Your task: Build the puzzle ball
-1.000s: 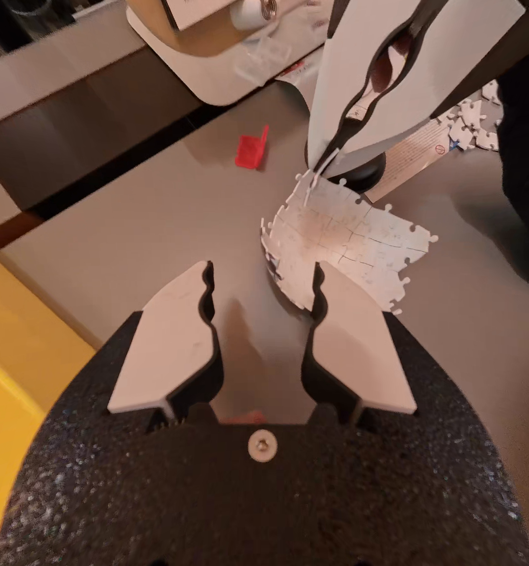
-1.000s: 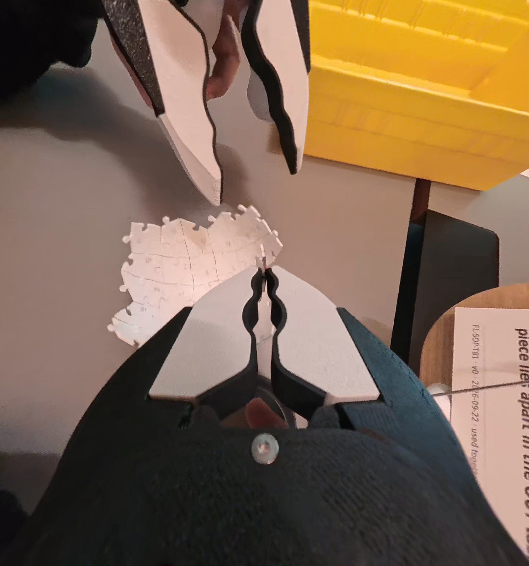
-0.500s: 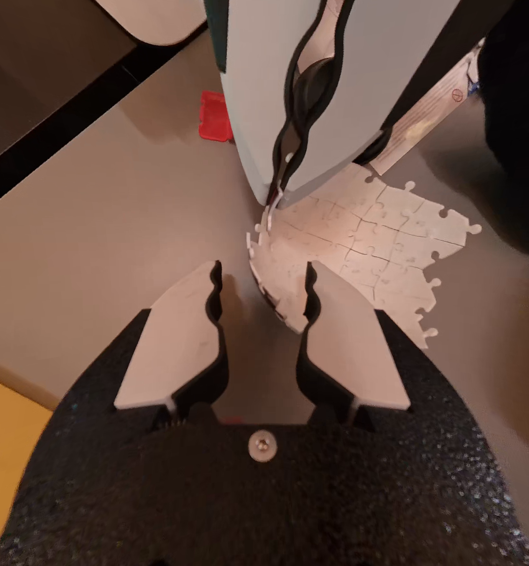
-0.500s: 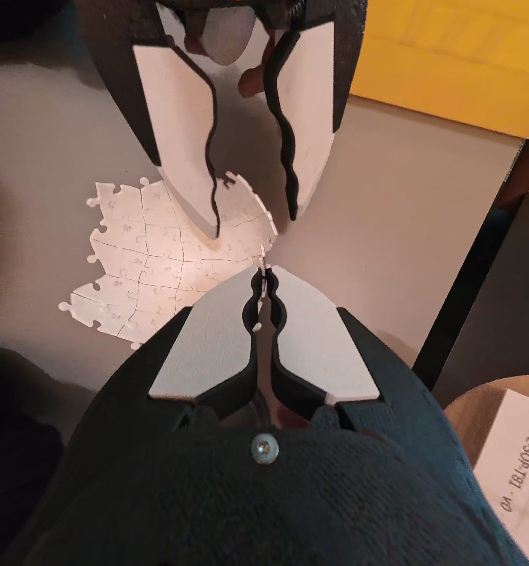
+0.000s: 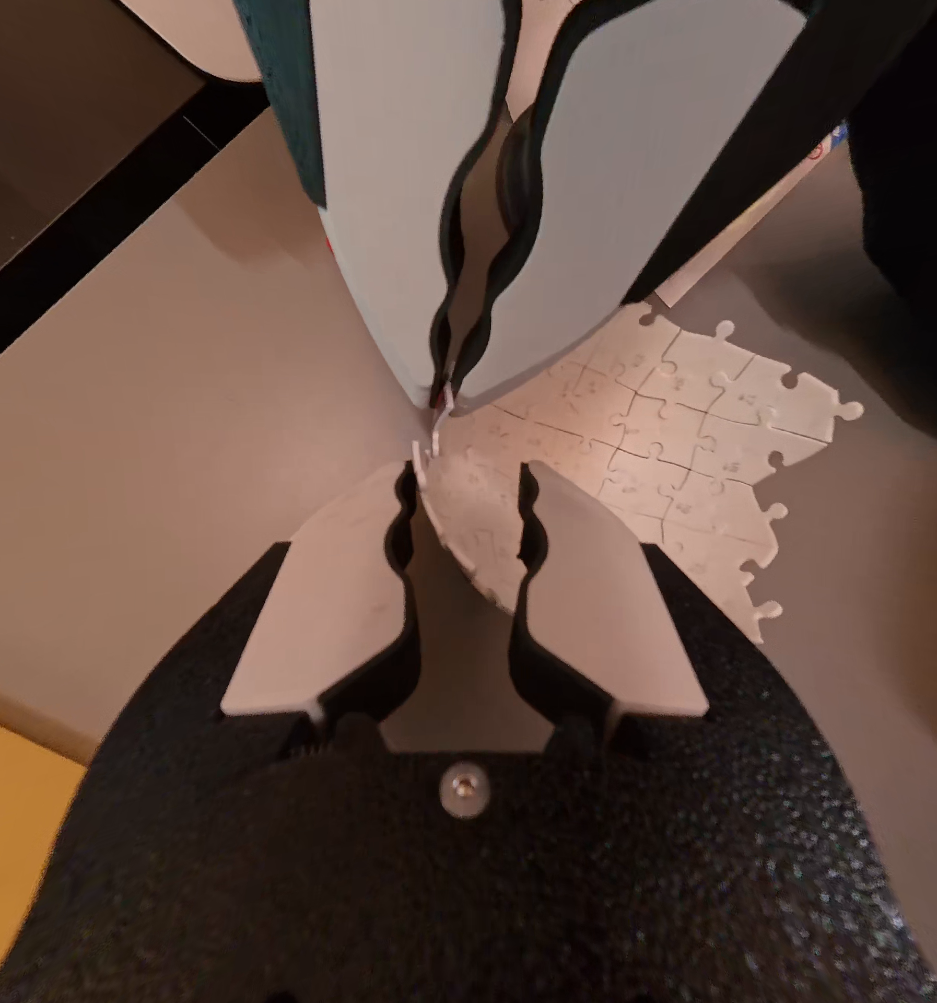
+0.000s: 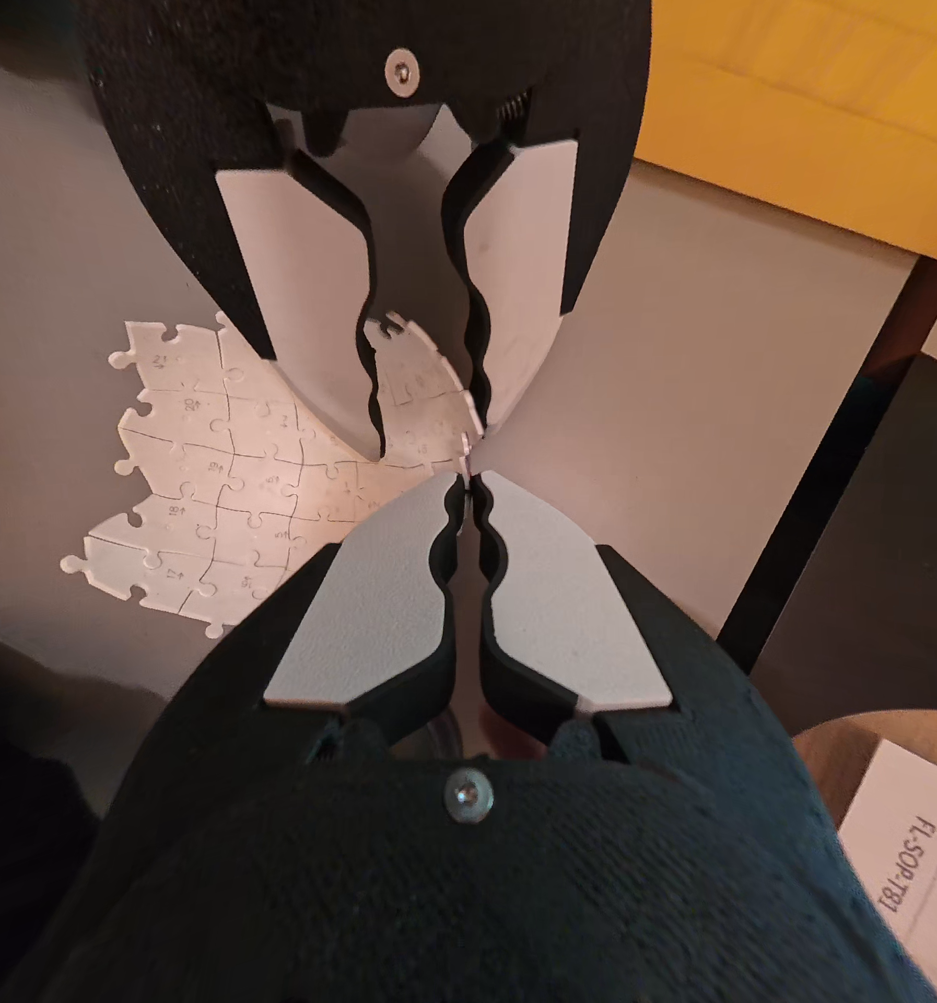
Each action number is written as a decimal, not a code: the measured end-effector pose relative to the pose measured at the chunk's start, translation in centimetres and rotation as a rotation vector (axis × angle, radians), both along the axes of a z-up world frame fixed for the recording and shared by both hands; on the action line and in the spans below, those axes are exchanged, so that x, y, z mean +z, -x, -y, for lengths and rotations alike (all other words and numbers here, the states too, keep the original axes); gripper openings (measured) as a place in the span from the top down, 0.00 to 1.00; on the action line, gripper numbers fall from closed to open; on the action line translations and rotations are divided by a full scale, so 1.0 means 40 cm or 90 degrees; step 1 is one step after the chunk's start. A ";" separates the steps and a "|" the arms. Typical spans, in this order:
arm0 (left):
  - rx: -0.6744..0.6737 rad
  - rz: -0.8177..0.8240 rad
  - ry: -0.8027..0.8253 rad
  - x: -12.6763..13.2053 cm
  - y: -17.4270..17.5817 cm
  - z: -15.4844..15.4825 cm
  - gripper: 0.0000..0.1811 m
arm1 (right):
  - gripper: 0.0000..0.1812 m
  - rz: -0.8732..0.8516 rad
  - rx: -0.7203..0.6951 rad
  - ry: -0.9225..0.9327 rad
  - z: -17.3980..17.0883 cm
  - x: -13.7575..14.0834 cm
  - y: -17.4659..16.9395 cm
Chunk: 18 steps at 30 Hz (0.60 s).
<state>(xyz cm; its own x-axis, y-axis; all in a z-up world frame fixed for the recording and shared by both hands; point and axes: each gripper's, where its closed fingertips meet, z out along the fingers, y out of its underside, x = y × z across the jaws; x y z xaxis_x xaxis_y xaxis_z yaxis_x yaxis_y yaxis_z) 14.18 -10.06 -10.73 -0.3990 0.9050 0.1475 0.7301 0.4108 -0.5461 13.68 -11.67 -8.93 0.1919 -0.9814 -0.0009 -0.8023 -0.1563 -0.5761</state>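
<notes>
Piece [image 6: 467,459] in right hand-held gripper [image 6: 468,478], edge-on, seemingly white

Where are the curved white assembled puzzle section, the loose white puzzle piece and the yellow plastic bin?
Curved white assembled puzzle section [image 6: 249,477], right wrist view, on its joined middle pieces.
Loose white puzzle piece [image 5: 438,420], left wrist view, on its exposed edge.
Yellow plastic bin [image 6: 813,97], right wrist view, on its side wall.

Black textured grippers [image 5: 466,472], pale wavy-edged fingers [image 5: 341,586] (silver screws)
</notes>
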 end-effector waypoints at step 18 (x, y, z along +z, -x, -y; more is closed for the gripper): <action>-0.101 0.004 0.031 -0.007 -0.005 0.023 0.89 | 0.99 -0.025 0.001 -0.007 0.002 -0.016 0.000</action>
